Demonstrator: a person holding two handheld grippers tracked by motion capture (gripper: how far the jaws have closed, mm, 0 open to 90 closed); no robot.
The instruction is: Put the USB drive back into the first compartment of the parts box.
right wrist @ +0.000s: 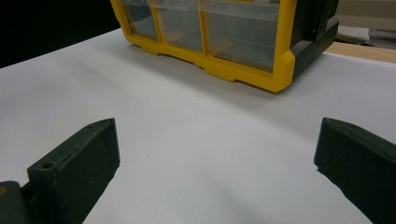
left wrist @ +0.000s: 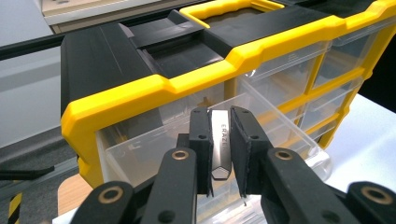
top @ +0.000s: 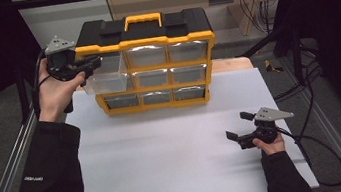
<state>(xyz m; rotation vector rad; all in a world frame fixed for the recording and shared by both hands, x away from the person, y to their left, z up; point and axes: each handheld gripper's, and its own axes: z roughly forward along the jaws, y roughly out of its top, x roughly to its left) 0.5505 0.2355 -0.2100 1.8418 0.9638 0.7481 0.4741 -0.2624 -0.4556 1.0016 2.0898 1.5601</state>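
My left gripper point(left wrist: 219, 154) pinches a small, stiff, light eraser point(left wrist: 219, 147) by its flat sides above the pulled-out clear drawer point(top: 106, 82) of the yellow organizer point(top: 143, 44), while my right gripper point(top: 242, 126) waits spread wide over the white table point(top: 165, 147).

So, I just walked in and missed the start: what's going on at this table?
A person works with two hand-held grippers. The left gripper holds a small silver eraser over the pulled-out top-left drawer of the yellow and black organizer, apparently about to drop it in. The right gripper rests open over the white table, holding nothing.
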